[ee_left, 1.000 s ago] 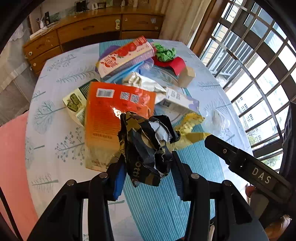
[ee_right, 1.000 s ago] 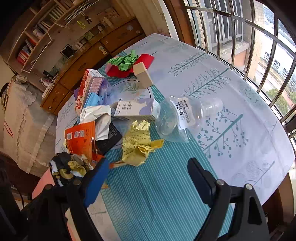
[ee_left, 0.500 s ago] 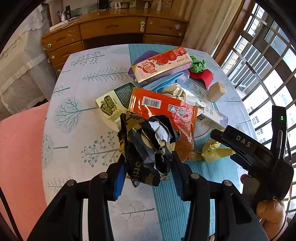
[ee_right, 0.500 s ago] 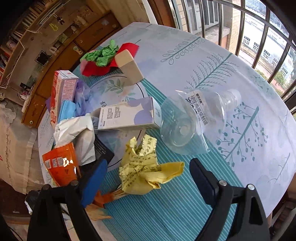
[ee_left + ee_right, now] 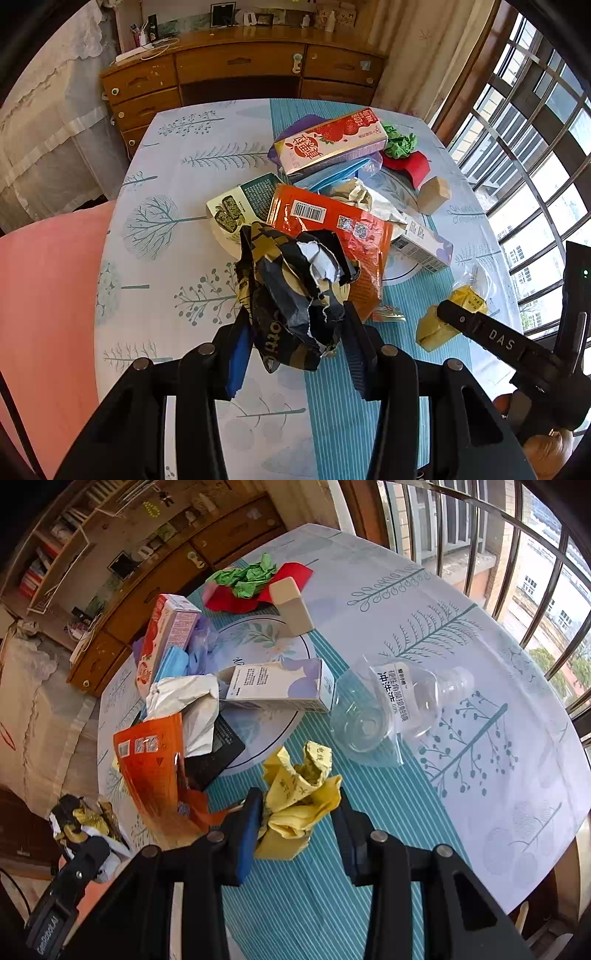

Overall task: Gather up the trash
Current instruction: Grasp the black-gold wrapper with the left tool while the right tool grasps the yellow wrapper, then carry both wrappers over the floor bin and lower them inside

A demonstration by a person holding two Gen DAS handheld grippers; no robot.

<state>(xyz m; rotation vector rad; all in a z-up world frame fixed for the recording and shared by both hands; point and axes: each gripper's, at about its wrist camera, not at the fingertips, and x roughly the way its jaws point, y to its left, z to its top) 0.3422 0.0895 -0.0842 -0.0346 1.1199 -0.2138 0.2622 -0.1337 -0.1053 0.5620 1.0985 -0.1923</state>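
My left gripper (image 5: 295,314) is shut on a crumpled black-and-gold wrapper (image 5: 291,288), held above the near part of the table. The same wrapper (image 5: 81,819) shows at the lower left of the right wrist view. My right gripper (image 5: 297,805) has its jaws closing around a crumpled yellow paper (image 5: 299,786) on the teal striped runner. Both pads touch the paper's sides. In the left wrist view the yellow paper (image 5: 436,328) lies at the right, partly behind the right gripper's black finger.
A trash pile fills the middle of the table: orange packet (image 5: 332,229), strawberry carton (image 5: 328,144), lavender box (image 5: 277,683), clear plastic bottle (image 5: 391,705), green paper (image 5: 247,578) on red paper, a beige block (image 5: 291,607). A pink chair (image 5: 48,295) stands left; window bars stand right.
The right gripper came down over the yellow paper and its jaws narrowed from wide open onto it. The left gripper drifted back towards the near left of the table, still holding the wrapper.
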